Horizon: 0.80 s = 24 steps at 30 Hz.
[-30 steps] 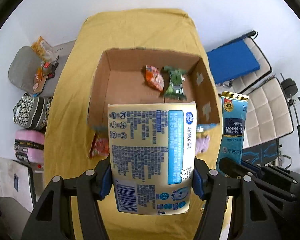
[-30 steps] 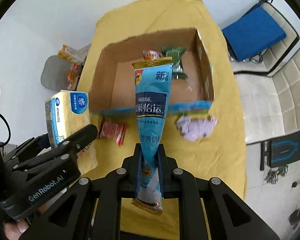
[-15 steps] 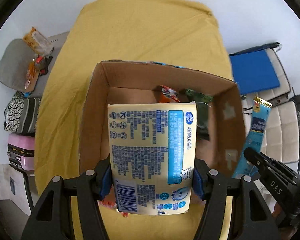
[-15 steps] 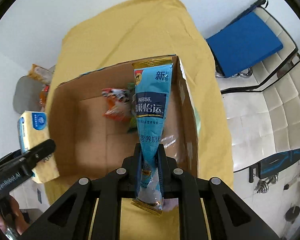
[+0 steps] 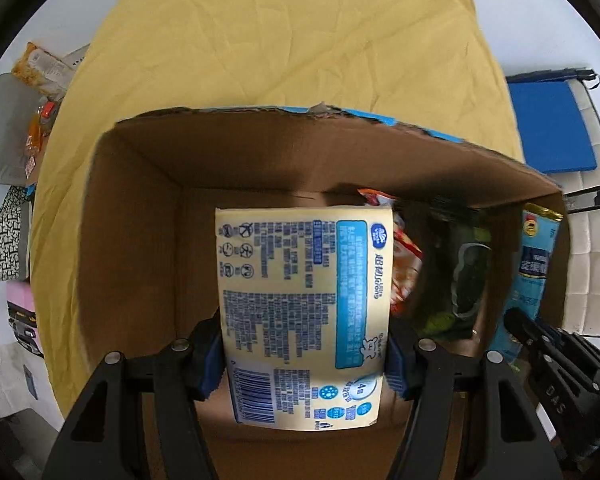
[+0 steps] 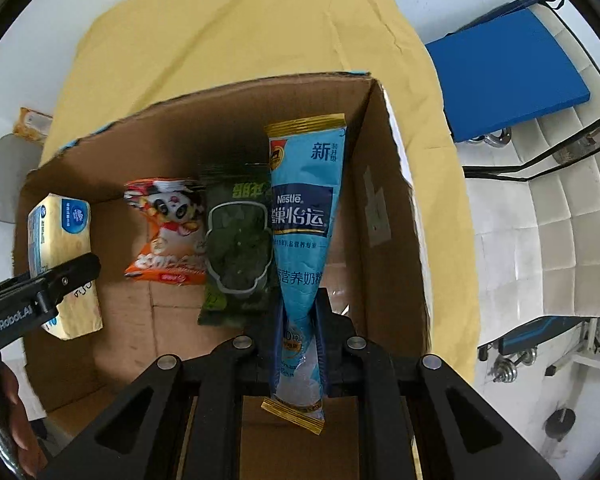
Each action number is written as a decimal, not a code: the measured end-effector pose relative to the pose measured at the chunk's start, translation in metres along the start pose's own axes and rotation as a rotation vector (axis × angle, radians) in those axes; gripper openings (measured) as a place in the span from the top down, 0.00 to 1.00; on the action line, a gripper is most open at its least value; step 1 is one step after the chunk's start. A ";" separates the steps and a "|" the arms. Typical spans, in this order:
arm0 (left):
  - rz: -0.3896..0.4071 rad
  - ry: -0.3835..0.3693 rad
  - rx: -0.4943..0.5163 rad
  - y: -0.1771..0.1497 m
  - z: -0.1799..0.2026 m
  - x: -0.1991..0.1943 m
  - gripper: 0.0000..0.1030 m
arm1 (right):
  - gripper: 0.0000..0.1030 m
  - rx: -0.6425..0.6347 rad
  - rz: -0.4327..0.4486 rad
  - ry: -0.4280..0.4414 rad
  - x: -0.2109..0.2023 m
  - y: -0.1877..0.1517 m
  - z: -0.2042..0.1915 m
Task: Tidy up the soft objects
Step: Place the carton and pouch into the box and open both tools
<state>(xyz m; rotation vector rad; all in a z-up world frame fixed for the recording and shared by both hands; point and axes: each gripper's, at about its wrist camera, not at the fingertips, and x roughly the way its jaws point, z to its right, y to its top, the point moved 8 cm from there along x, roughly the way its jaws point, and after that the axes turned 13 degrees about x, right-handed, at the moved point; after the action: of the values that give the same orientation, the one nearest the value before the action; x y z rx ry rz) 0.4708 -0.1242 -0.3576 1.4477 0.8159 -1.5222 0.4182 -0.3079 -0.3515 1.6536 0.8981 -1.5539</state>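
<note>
Both grippers point straight down, each clamped on a pack

The left gripper (image 5: 305, 354) points down into the cardboard box (image 5: 132, 216), its blue-padded fingers (image 5: 210, 354) pressed against the two sides of the yellow tissue pack (image 5: 300, 312) — the jaws stand partly apart, spread to the pack's width. The right gripper (image 6: 300, 340) also points down into the box, beside its right wall, its black fingers (image 6: 325, 320) pinched nearly together on the lower part of the blue milk-powder pouch (image 6: 304, 216). In the right wrist view the left gripper shows at the box's left side, with part of the person's hand (image 6: 18, 420) gripping its handle at the lower left edge.
</note>
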 end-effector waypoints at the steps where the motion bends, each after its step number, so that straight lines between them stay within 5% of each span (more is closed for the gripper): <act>1: -0.004 0.001 0.006 0.002 0.001 0.004 0.41 | 0.85 -0.002 0.000 -0.006 0.003 0.001 -0.001; 7: -0.059 0.049 0.025 0.014 0.001 0.028 0.40 | 0.82 -0.014 -0.010 -0.054 0.020 0.011 -0.006; 10: -0.074 0.024 0.005 0.014 0.002 0.031 0.39 | 0.70 -0.014 -0.022 -0.044 0.022 0.011 -0.008; 14: -0.055 0.009 -0.019 0.011 -0.001 0.023 0.38 | 0.39 -0.020 -0.009 -0.022 0.015 0.011 -0.014; 17: -0.035 0.017 -0.021 0.003 -0.006 0.010 0.34 | 0.36 -0.034 0.008 -0.021 0.006 0.011 -0.018; 20: -0.013 0.020 -0.024 -0.008 -0.006 -0.004 0.31 | 0.22 -0.043 0.014 -0.012 0.002 0.003 -0.019; 24: 0.008 0.039 -0.018 -0.028 -0.005 -0.023 0.12 | 0.08 -0.043 0.010 0.014 -0.006 -0.014 -0.023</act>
<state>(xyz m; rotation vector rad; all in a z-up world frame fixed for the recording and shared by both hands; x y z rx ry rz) 0.4462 -0.1046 -0.3384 1.4697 0.8436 -1.4816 0.4180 -0.2813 -0.3451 1.6382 0.9231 -1.5084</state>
